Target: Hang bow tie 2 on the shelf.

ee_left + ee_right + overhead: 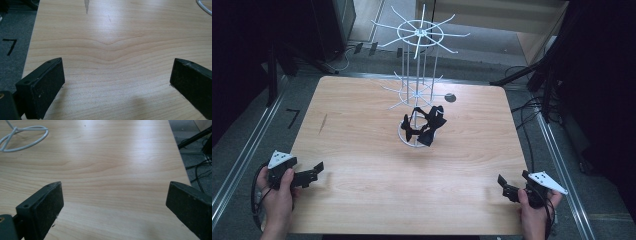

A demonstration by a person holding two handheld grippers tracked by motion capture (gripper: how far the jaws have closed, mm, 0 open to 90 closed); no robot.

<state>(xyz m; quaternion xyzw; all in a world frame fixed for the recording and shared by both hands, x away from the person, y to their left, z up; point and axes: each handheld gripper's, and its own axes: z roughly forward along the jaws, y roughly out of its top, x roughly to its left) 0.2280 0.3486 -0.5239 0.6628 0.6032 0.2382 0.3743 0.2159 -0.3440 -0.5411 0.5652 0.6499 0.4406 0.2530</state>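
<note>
A white wire rack [418, 60] with hooked arms stands at the middle back of the wooden table [362, 145]. Black straps or bows [424, 125] hang on its lowest tier, near its ring base [22, 137]. My left gripper [314, 172] rests at the table's front left, held by a hand, open with nothing between its fingers [47, 85]. My right gripper [506, 187] rests at the front right, also open and empty, its fingers [45, 205] spread wide over bare wood.
A small dark round spot [450, 97] lies on the table right of the rack. Dark stands and cables [532, 110] crowd the floor at the right. A black "7" mark [292, 117] is on the floor at the left.
</note>
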